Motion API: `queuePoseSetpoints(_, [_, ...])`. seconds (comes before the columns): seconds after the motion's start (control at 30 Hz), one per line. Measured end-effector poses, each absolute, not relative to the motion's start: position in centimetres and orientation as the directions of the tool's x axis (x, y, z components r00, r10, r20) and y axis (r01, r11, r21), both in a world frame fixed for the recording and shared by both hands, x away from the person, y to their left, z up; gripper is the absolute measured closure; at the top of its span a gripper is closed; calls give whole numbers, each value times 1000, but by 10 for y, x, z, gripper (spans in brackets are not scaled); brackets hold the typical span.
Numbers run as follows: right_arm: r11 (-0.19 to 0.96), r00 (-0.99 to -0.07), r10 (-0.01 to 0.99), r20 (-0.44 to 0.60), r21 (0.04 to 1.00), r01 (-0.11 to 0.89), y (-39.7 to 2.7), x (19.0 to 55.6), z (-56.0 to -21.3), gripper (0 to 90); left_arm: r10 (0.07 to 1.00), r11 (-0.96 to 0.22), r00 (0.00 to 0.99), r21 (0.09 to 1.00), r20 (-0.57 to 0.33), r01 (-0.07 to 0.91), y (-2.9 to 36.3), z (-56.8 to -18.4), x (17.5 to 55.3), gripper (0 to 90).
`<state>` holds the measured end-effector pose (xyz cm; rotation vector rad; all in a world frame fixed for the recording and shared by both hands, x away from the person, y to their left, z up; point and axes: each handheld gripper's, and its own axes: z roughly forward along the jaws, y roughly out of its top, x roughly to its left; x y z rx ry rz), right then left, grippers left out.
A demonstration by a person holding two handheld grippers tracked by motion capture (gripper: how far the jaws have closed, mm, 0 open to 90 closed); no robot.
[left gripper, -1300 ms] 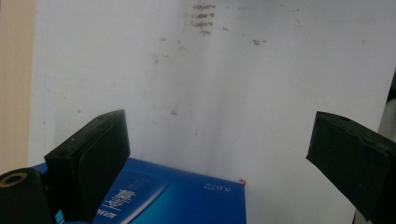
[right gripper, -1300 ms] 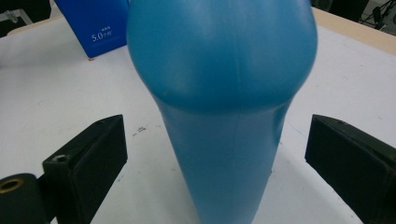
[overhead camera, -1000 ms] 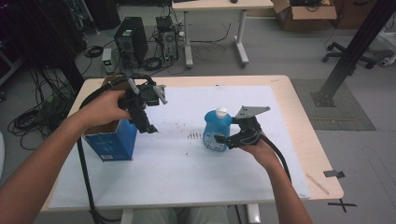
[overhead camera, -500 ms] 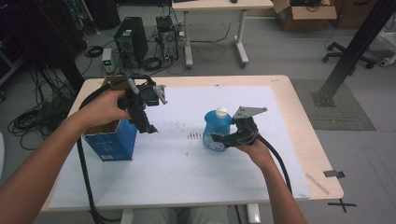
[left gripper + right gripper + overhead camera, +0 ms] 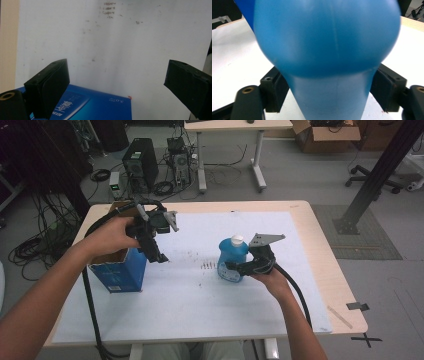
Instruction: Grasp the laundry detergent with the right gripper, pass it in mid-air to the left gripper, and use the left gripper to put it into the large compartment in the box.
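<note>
A blue plastic bottle (image 5: 232,255) with a white cap stands upright on the white sheet, right of the middle. My right gripper (image 5: 235,270) reaches in level from the right. Its jaws have just been closing and now press both sides of the bottle's (image 5: 327,50) narrower lower part; the right gripper (image 5: 329,92) is shut on it. My left gripper (image 5: 156,255) hangs with its jaws pointing down, beside the top right corner of an open blue carton (image 5: 117,272). The left gripper (image 5: 117,85) stands wide open with nothing between its jaws, and the carton (image 5: 95,107) lies below it.
The white sheet (image 5: 200,300) covers most of the wooden table (image 5: 320,250). A patch of small brown marks (image 5: 207,266) lies between the carton and the bottle. Black cables trail from both grippers toward the near edge.
The right gripper's jaws have drawn together onto the bottle's lower part. The left hand and its gripper have kept still.
</note>
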<state>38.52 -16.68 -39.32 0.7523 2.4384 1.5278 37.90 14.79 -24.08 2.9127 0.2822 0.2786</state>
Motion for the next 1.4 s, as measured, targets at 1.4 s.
queuePoseSetpoints(1.4, [375,-876,475,89,880,293,-169,385,-379,424,214,-960,962,218,167,176,148,-241,381,62])
